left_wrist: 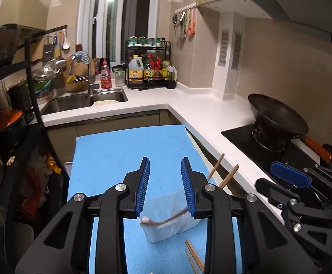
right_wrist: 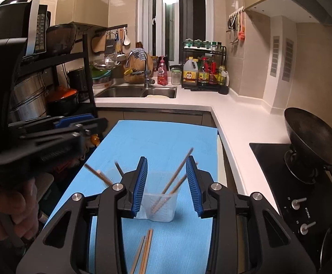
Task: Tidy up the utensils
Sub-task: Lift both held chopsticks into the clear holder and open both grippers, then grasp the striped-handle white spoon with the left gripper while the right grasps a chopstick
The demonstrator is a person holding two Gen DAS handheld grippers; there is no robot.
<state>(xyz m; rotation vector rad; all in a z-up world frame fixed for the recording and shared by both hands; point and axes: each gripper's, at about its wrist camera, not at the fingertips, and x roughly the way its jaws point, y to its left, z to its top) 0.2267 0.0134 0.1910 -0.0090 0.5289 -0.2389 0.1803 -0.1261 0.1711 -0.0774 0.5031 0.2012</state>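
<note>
blue ribbed pads line both jaws of the right tool [right_wrist: 167,182], which stand apart around a clear plastic cup [right_wrist: 160,207] without pressing on it; the cup stands upright on the blue mat [right_wrist: 163,137] between them. two brown chopsticks [right_wrist: 177,180] lean inside the cup, tips up and to the right. more chopsticks [right_wrist: 145,248] lie flat on the mat just nearer than the cup, and another pair [right_wrist: 97,174] shows blurred to the left of the tool.

the left tool [left_wrist: 165,182] also has its jaws apart, nothing clamped; in its view the cup [left_wrist: 169,219] sits low between the jaws, blurred, with chopstick ends [left_wrist: 228,175] poking out to the right. a hand [right_wrist: 10,212] grips the left tool's handle at the near left.

farther out, the white bench [right_wrist: 234,118] wraps around the mat, with a sink [right_wrist: 138,92] at the far left, a rack of bottles [right_wrist: 205,70] far centre, and a dark wok [right_wrist: 314,141] on the stove at right.
</note>
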